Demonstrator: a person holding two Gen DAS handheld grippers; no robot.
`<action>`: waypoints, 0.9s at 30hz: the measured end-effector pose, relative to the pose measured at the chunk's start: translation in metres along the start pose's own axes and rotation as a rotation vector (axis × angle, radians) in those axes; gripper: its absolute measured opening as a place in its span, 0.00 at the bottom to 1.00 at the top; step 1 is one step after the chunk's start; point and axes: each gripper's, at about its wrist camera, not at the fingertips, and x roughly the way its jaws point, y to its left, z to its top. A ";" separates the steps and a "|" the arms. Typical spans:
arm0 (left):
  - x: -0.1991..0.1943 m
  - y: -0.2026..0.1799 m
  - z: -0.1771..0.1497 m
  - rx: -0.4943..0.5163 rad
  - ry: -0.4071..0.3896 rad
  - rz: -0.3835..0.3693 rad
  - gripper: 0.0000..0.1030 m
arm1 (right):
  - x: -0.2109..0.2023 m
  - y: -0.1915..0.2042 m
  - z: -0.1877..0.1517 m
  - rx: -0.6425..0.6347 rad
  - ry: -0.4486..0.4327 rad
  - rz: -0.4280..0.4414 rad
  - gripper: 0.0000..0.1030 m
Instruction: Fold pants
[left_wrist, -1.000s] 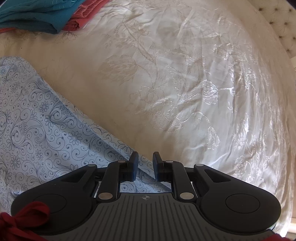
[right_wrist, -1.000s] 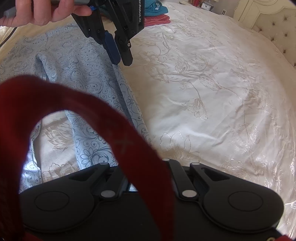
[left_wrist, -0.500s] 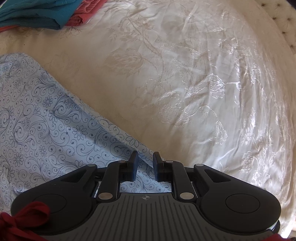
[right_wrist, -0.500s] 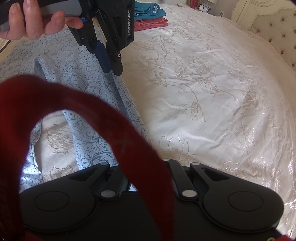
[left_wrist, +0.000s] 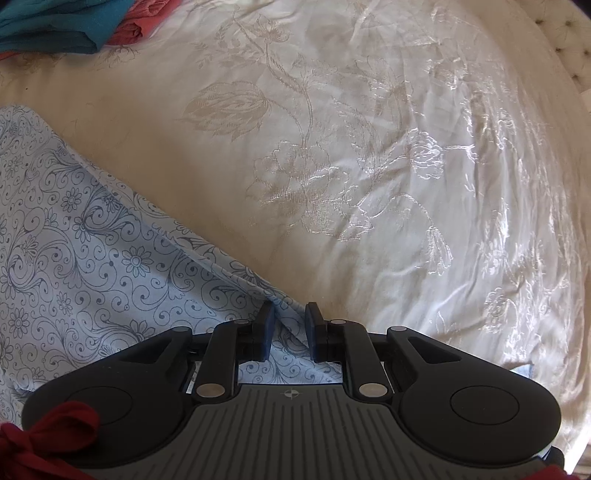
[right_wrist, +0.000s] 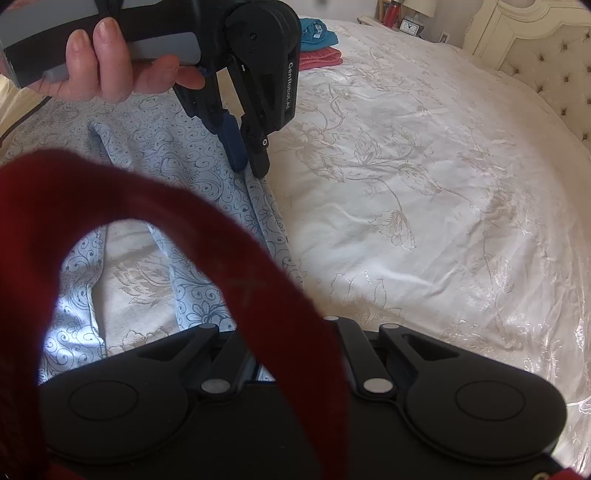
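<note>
Pants (left_wrist: 92, 258) lie spread on the bed (left_wrist: 369, 166), light blue with a dark swirl print, legs apart with bedspread showing between them in the right wrist view. I have the left gripper (left_wrist: 289, 323) down at the pants' outer edge: jaws set narrow with a ridge of the fabric running up between them, but there's a visible gap on either side of it, so I read this as not clamped yet. From the right wrist view that same gripper (right_wrist: 249, 166) sits tip-down right on the edge fold, left hand (right_wrist: 110, 62) on its handle.

Right gripper: a red strap (right_wrist: 221, 258) hangs across the lens and hides the jaws, so I cannot tell its state. It looks to be low near the leg end.

My read: still the grasp step before the first fold. Next: pinch the edge on the left, confirm a hold on the right, then lift both together and carry one leg over the other.

Readable text: "CenRobot.AI" on the left gripper's side. Folded teal and coral clothes (right_wrist: 319, 44) sit at the far end of the bed, well apart.
</note>
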 end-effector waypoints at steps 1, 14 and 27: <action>0.005 -0.001 0.001 0.003 0.023 0.017 0.17 | 0.000 0.002 0.000 -0.003 -0.002 0.003 0.09; -0.013 0.001 -0.012 0.014 -0.124 -0.007 0.03 | -0.020 -0.045 -0.029 0.657 -0.034 -0.149 0.41; -0.036 -0.005 -0.031 0.074 -0.221 0.012 0.02 | 0.022 -0.154 -0.094 1.375 0.332 -0.568 0.50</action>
